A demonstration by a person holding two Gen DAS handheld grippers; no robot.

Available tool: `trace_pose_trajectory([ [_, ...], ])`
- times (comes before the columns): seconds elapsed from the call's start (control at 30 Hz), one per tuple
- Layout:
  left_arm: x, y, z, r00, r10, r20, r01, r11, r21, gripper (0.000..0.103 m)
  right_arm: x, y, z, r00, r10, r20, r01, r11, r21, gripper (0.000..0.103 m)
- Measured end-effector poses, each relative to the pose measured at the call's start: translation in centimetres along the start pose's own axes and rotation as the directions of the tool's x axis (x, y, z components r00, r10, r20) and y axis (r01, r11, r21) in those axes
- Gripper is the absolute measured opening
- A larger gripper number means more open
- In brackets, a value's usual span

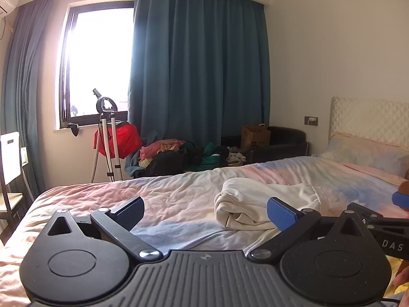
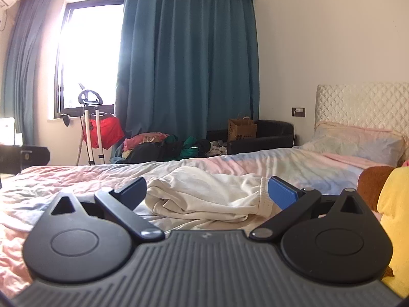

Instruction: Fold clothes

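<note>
Left wrist: left tongs (image 1: 205, 211) spread wide, empty, hovering near cream garment (image 1: 258, 204), which lies bunched on the bed (image 1: 166, 194). Right wrist: right tongs (image 2: 207, 192) also spread, empty, just before the garment (image 2: 209, 194); pillow (image 2: 355, 142) beyond it.

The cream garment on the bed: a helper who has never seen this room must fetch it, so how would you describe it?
Start at the bed with the pink and blue tie-dye sheet under the quilted headboard. Near the middle of the mattress lies one loosely bunched cream garment. It is the only plain, pale piece on the sheet; the colourful clothes pile sits on the floor beyond the bed.
</note>
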State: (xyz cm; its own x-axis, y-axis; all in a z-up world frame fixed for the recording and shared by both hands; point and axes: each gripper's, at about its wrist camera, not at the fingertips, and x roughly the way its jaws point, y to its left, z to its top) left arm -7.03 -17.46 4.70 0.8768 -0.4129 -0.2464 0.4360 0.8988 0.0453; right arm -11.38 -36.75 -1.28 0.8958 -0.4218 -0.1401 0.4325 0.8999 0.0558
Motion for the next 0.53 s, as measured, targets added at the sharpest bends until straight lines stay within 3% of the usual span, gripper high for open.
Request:
trace_pose_trajectory([
  [0.53, 0.6, 0.2, -0.4, 0.999, 0.001, -0.033, -0.002, 1.0, -0.018, 0.103, 1.1, -0.3, -0.1, 0.998, -0.028, -0.061, 0.029, 0.999, 0.025, 0.103],
])
